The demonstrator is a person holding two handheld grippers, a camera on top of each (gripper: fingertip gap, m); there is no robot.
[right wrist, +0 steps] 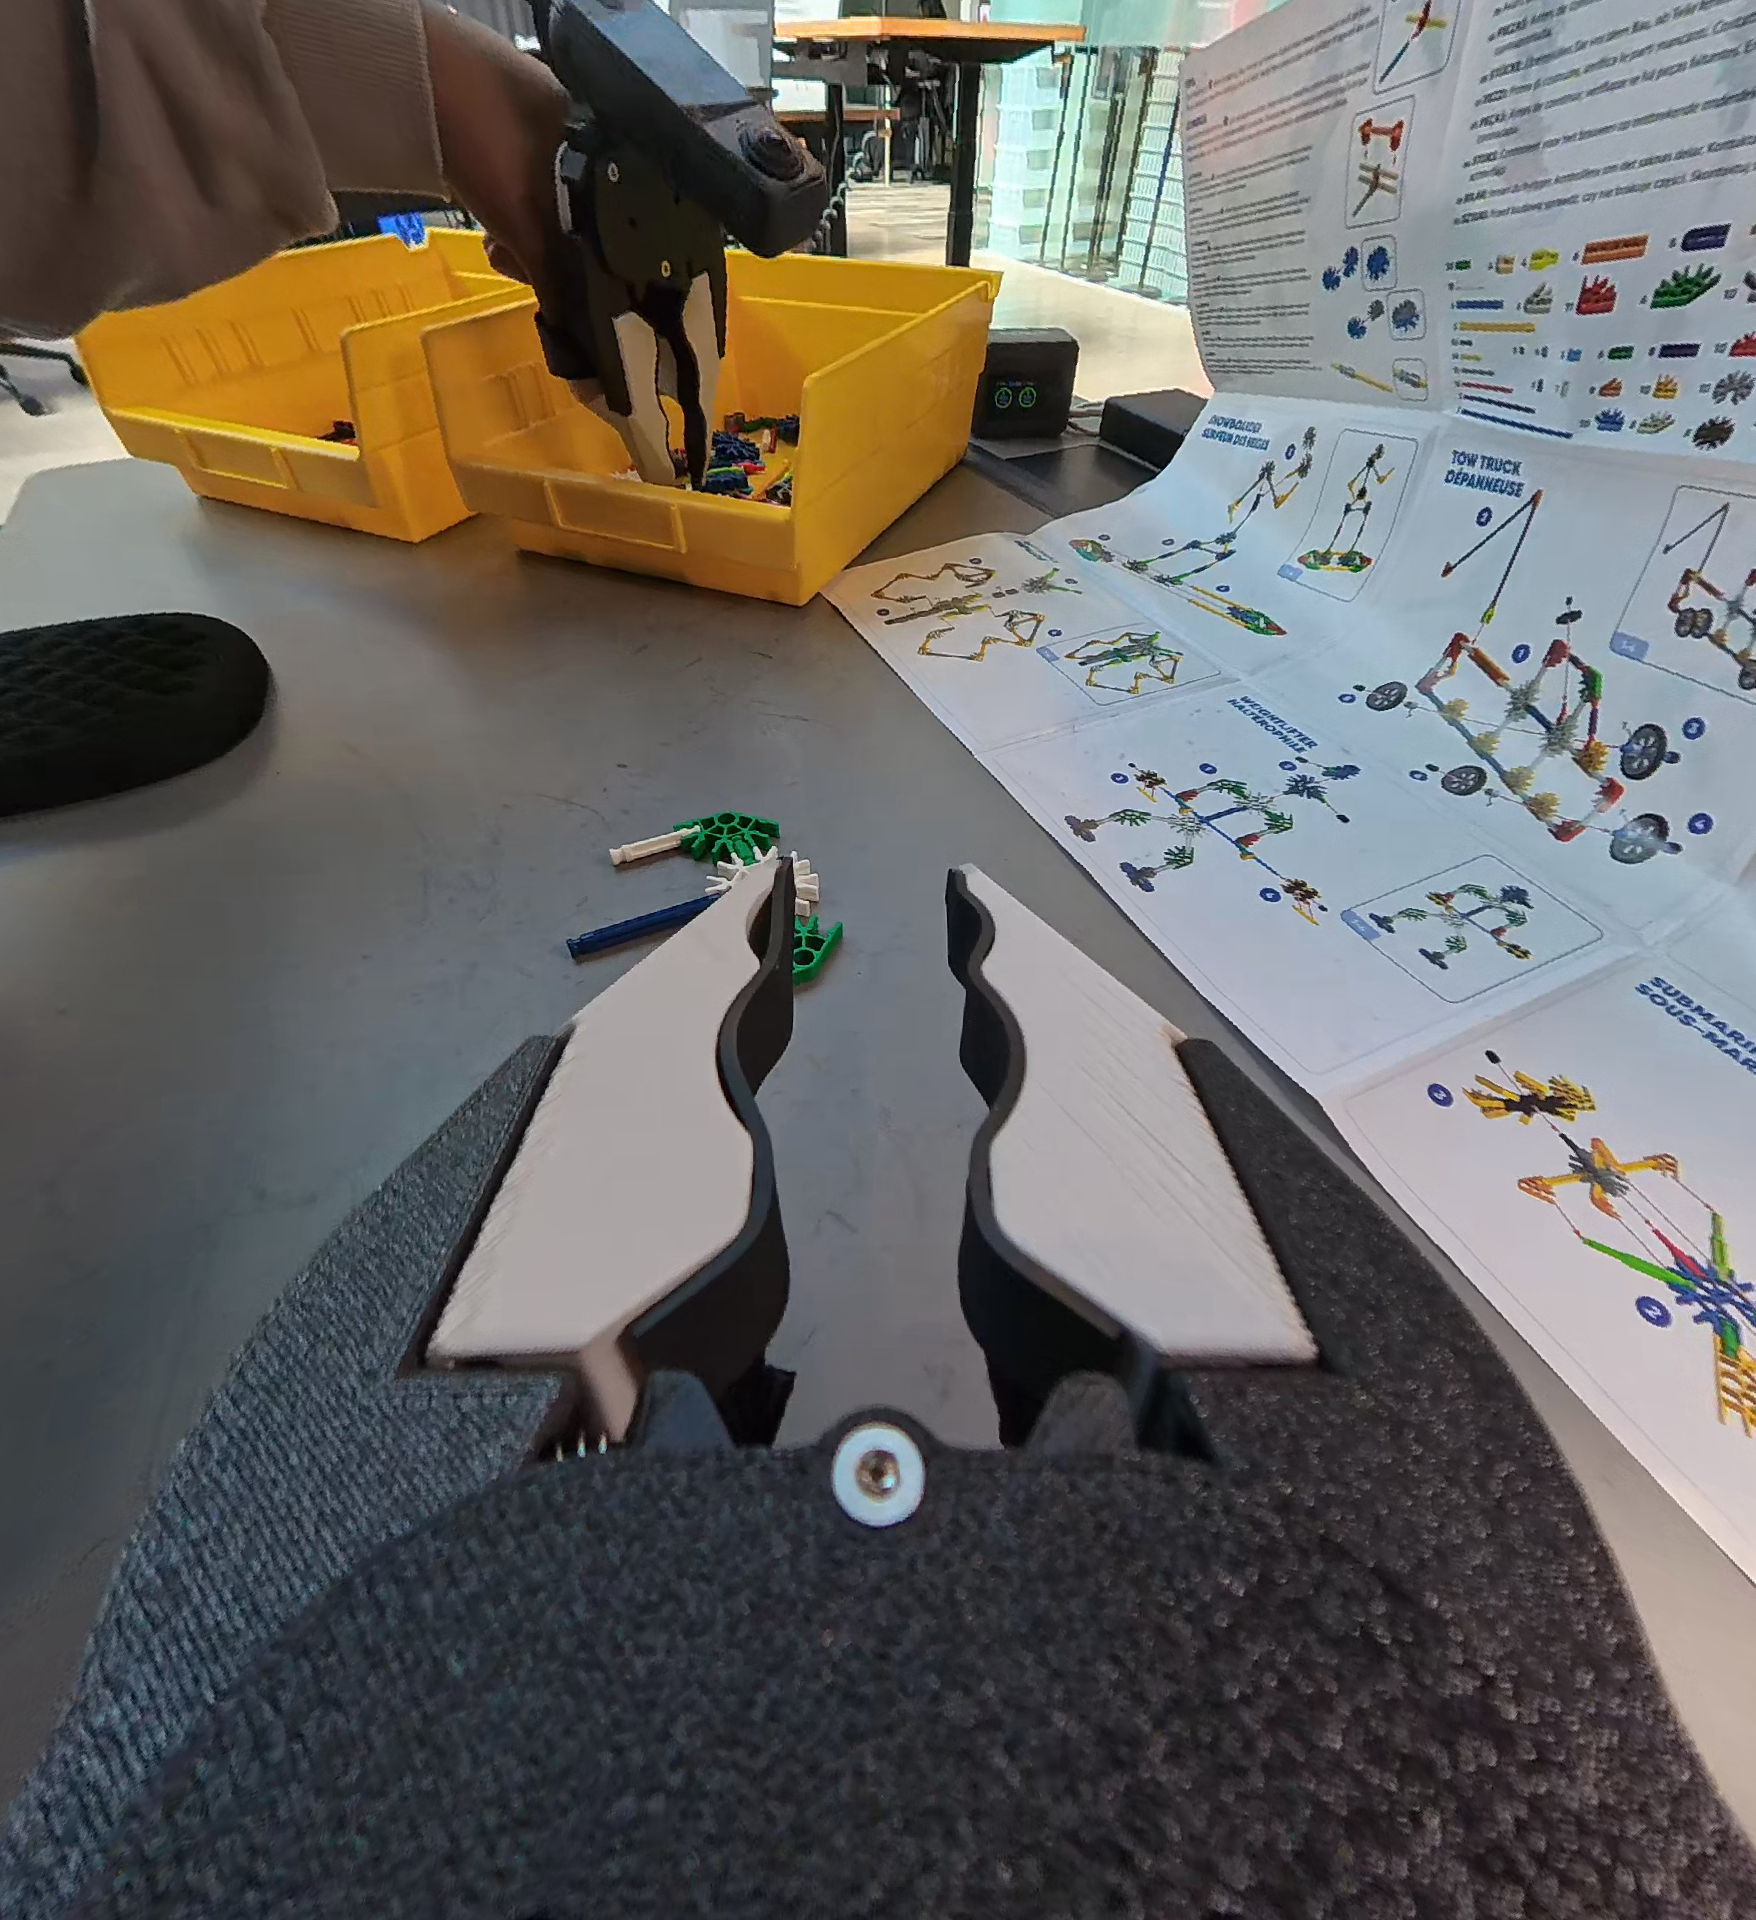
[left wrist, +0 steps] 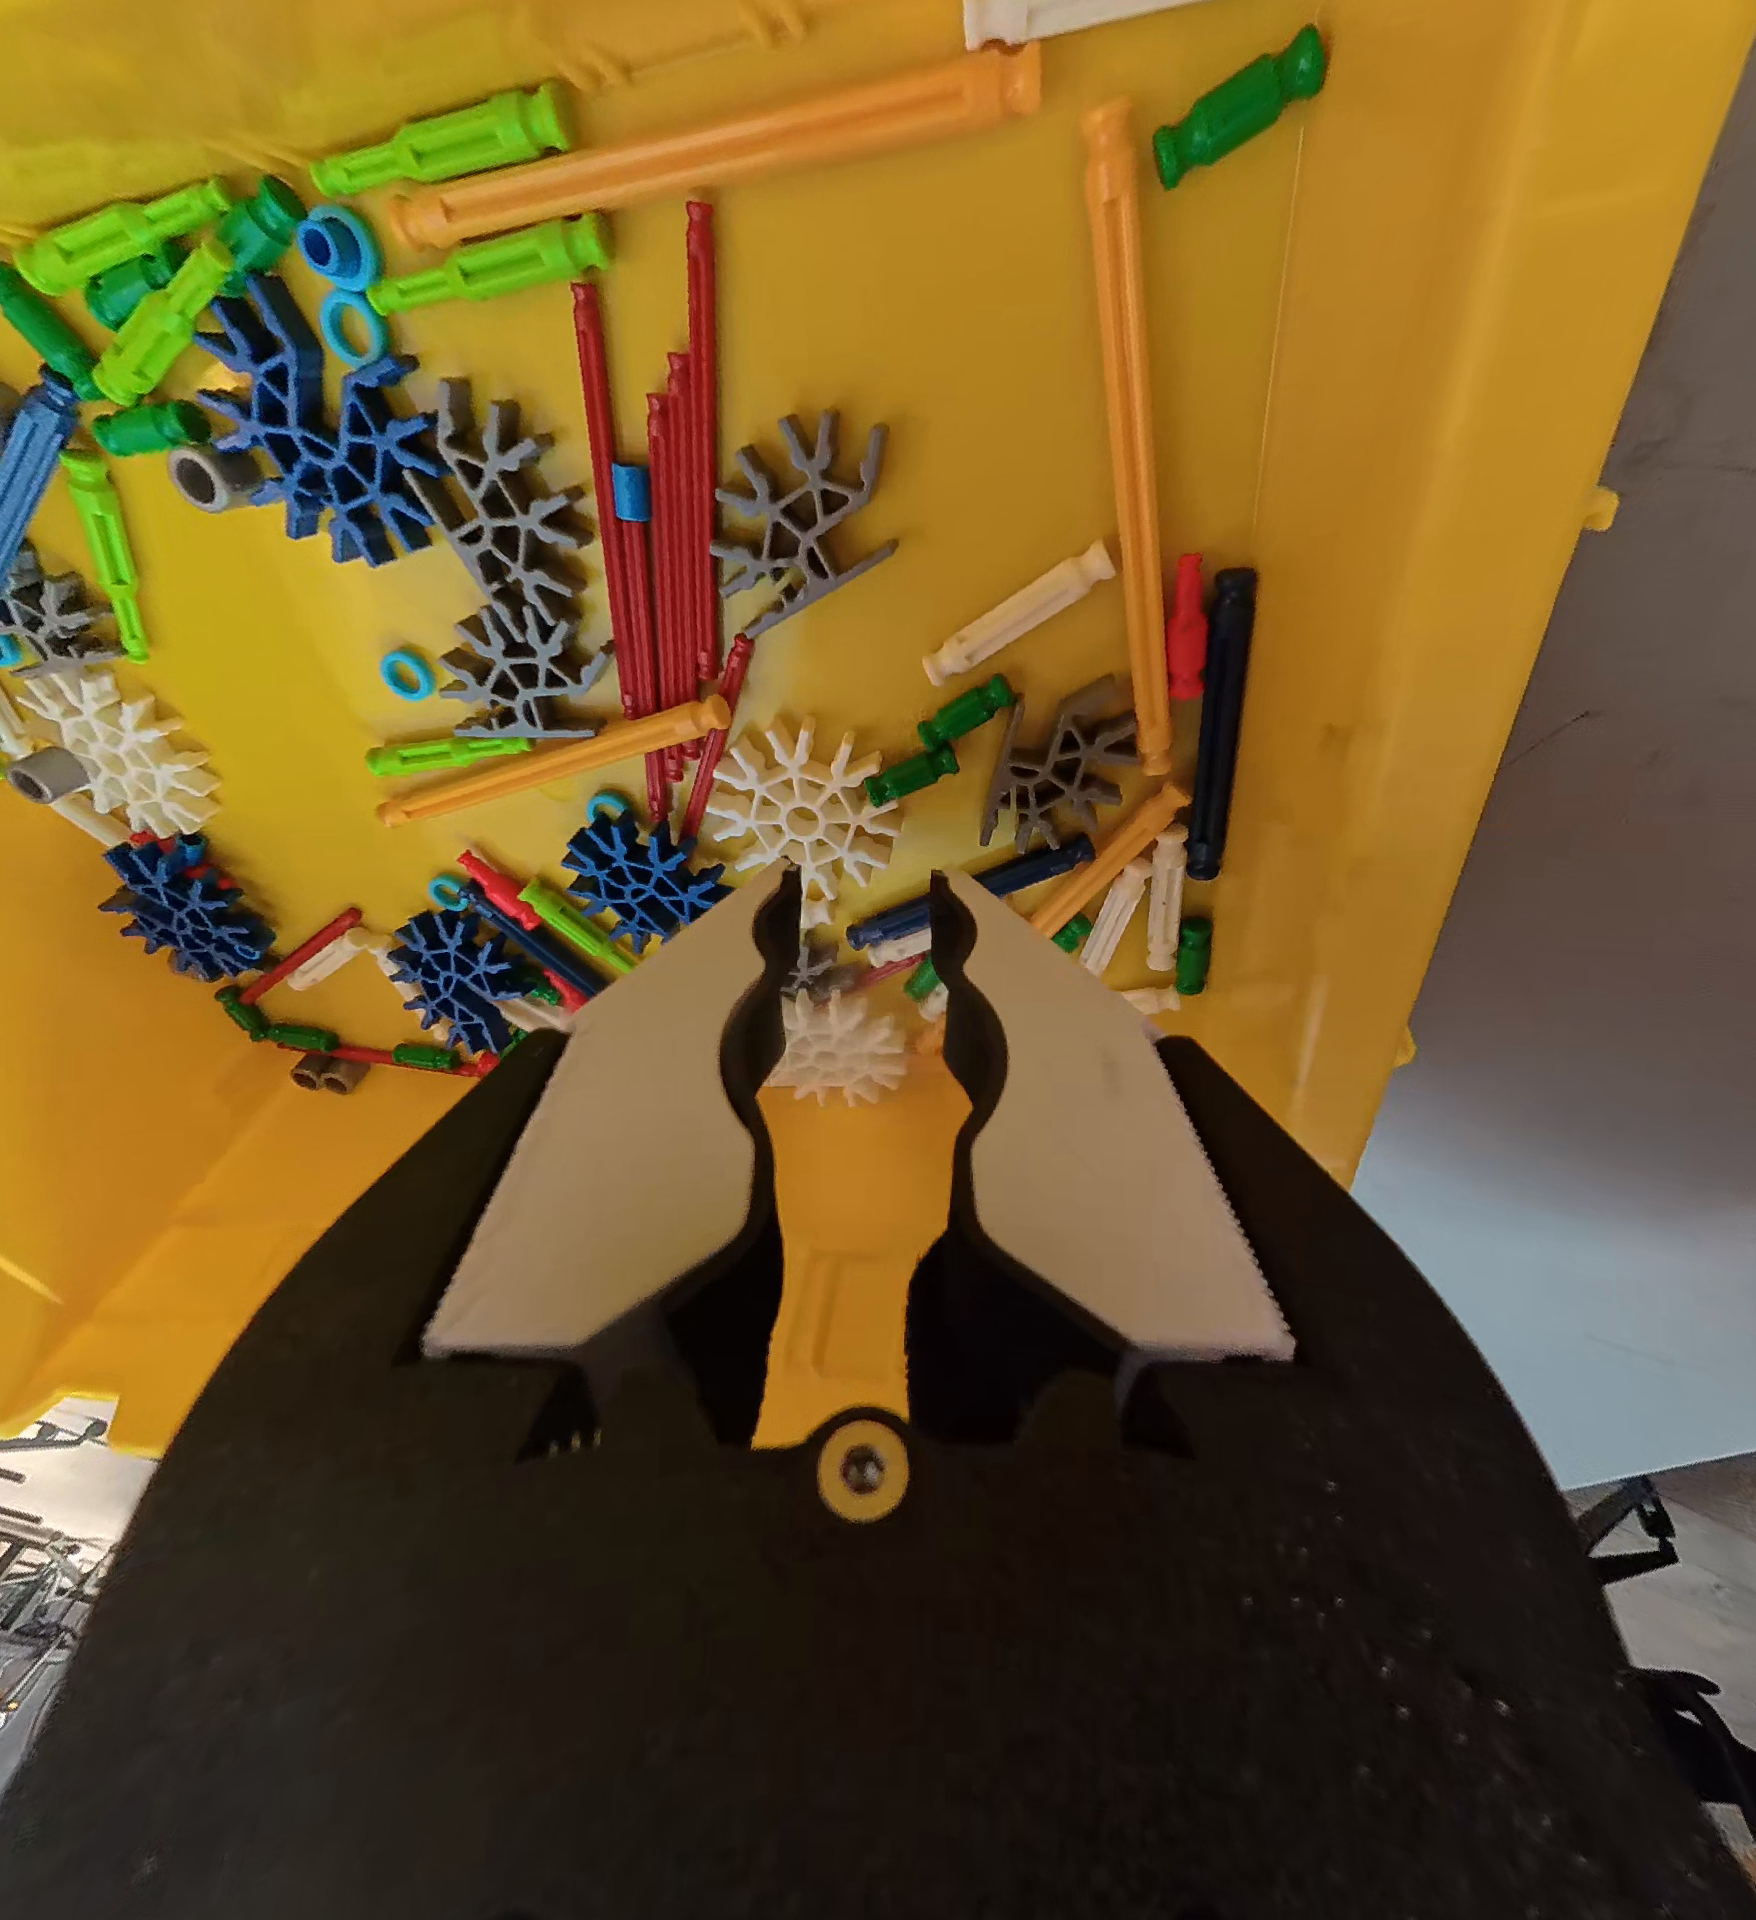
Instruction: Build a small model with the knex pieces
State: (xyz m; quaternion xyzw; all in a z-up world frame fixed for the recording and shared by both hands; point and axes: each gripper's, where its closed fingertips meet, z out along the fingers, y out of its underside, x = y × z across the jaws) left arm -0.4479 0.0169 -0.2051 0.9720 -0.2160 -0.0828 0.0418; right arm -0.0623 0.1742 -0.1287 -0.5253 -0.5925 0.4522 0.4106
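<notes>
My left gripper point(left wrist: 863, 878) hangs open inside a yellow bin point(left wrist: 1425, 623) full of plastic rods and connectors. Its tips are at the near edge of a white snowflake connector point(left wrist: 801, 816). Lower down, between the fingers, lie a small grey connector point(left wrist: 806, 966) and a second white snowflake connector point(left wrist: 838, 1044); neither is pinched. The right wrist view shows this gripper point(right wrist: 671, 457) pointing down into the bin point(right wrist: 853, 416). My right gripper point(right wrist: 866, 878) is open and empty above the grey table. Its left fingertip point(right wrist: 765, 894) is beside a small assembly: a green connector point(right wrist: 726, 833), a white rod point(right wrist: 645, 847) and a dark blue rod point(right wrist: 635, 928).
A second yellow bin point(right wrist: 261, 416) stands left of the first. A large folded instruction sheet point(right wrist: 1373, 727) covers the table's right side and rises at the back. A black mesh pad point(right wrist: 74, 707) lies at the left. A small black device point(right wrist: 1025, 379) sits behind the bins. There is about 45 centimetres between the tips of the two grippers.
</notes>
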